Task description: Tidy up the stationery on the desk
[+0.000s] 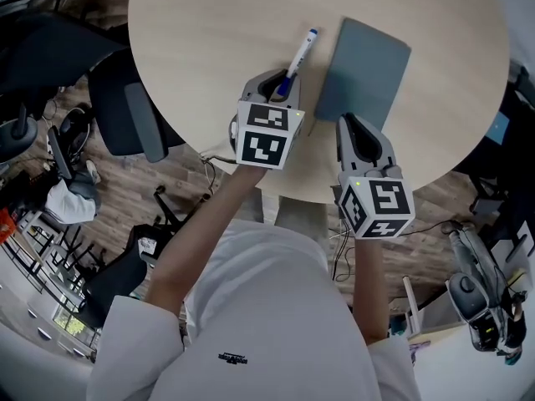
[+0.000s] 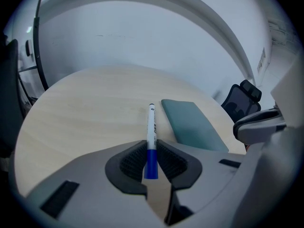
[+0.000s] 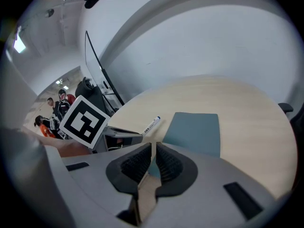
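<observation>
A white marker (image 1: 299, 59) with a blue end lies on the round wooden desk (image 1: 209, 40), pointing away from me. My left gripper (image 1: 281, 88) is shut on its blue end; the left gripper view shows the marker (image 2: 151, 127) pinched between the pads, white barrel sticking forward. Right of it a teal notebook (image 1: 363, 72) lies flat and closed. My right gripper (image 1: 349, 126) hovers at the notebook's near edge, jaws shut with only a thin slit and nothing gripped. From the right gripper view the notebook (image 3: 194, 132) is just ahead and the marker (image 3: 151, 125) to its left.
The desk's near edge runs just under both grippers. Dark office chairs (image 1: 125, 107) stand on the floor to the left, another chair (image 2: 243, 99) beyond the desk's far right. Cables and equipment (image 1: 481, 295) lie on the floor at the right.
</observation>
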`<state>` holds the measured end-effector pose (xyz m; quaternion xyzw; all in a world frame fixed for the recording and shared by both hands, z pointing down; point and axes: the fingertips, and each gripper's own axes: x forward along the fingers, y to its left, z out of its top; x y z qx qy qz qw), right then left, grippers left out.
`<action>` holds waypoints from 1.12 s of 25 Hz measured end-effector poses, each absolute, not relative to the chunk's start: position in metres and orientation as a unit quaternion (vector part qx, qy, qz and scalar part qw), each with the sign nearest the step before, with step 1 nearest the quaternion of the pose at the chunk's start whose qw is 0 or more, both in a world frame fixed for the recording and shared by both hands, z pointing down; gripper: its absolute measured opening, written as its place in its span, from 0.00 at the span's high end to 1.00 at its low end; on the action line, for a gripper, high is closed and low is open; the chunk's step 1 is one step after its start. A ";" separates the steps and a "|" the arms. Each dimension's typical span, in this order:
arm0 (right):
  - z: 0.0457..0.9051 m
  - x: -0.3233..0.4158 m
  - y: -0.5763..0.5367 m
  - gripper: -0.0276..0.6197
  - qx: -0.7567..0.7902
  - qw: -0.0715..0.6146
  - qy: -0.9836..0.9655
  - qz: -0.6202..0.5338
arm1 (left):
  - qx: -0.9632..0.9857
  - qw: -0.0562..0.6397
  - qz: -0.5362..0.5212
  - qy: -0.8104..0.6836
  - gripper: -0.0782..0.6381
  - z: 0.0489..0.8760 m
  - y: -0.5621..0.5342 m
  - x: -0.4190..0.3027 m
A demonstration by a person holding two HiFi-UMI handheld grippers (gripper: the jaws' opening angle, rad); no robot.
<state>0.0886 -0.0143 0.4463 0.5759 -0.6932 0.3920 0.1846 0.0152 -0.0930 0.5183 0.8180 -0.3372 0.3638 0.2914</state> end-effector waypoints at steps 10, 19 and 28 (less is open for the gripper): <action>0.453 0.132 -0.003 0.89 0.578 0.176 -0.691 0.397 | 0.809 0.303 0.374 -0.339 0.79 0.534 -0.083 0.056; 0.456 0.152 -0.001 0.89 0.578 0.173 -0.690 0.399 | 0.815 0.316 0.363 -0.324 0.78 0.530 -0.077 0.080; 0.457 0.150 0.007 0.89 0.576 0.173 -0.690 0.403 | 0.822 0.323 0.351 -0.311 0.73 0.527 -0.072 0.086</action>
